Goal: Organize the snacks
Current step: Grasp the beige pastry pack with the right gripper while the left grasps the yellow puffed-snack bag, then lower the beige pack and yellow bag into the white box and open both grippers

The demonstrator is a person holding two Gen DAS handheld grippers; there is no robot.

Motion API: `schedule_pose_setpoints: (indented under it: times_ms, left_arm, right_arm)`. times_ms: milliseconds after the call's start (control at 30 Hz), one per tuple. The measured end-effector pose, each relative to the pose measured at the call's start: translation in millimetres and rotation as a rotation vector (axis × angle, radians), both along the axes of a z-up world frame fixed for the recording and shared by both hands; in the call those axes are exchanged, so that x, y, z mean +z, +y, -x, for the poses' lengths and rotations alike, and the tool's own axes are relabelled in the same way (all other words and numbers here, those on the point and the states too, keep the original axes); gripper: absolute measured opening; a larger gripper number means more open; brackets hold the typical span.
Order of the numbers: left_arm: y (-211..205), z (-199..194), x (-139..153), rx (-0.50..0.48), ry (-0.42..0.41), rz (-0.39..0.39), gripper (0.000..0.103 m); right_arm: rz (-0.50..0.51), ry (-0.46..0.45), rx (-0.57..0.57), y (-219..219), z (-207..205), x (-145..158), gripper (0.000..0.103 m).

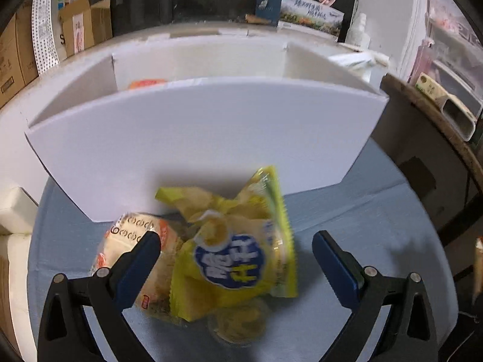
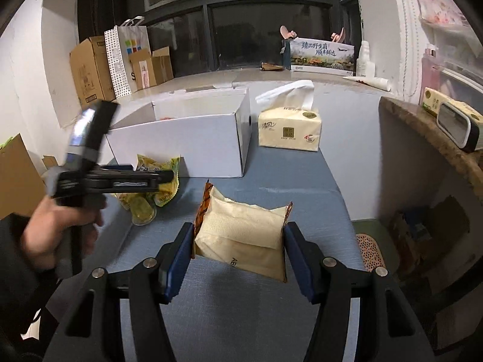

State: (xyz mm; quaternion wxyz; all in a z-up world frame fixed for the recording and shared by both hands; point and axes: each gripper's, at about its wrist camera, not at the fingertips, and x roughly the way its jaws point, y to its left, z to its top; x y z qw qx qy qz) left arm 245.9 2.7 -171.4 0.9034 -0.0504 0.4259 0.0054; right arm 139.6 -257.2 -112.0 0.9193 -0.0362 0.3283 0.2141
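Observation:
In the left wrist view my left gripper (image 1: 237,241) is open over a small pile of snacks: a yellow packet with a blue label (image 1: 238,256), an orange-and-white packet (image 1: 132,241) under the left finger, and a round clear cup (image 1: 238,322) below. A white divided box (image 1: 196,132) stands just behind, with an orange packet (image 1: 146,84) inside. In the right wrist view my right gripper (image 2: 238,241) is shut on a cream packet with an orange edge (image 2: 244,235) above the blue cloth. The left gripper (image 2: 132,179) shows there at the left, over the yellow packet (image 2: 164,166).
A tissue pack (image 2: 288,129) sits right of the white box (image 2: 193,138). Cardboard boxes (image 2: 90,69) and a paper bag (image 2: 126,54) line the back left. A round wooden table edge (image 2: 428,132) with a tissue holder (image 2: 452,123) is at the right. A printed box (image 2: 321,54) stands at the back.

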Motion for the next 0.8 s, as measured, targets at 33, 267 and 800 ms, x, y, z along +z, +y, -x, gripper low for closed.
schedule_pose_setpoints:
  times_ms: [33, 267, 800]
  left_arm:
    - [2.2, 0.3, -3.0, -0.008, 0.000, -0.004, 0.081]
    - [11.6, 38.6, 28.6, -0.078, -0.130, 0.061, 0.049]
    - [70.1, 83.3, 160.1, -0.050, -0.435, 0.113, 0.049]
  right_arm:
    - [-0.004, 0.003, 0.002, -0.2, -0.2, -0.5, 0.065]
    - [-0.002, 0.007, 0.024, 4.2, -0.1, -4.7, 0.065]
    - [-0.074, -0.095, 0.157, 77.0, -74.3, 68.5, 0.065]
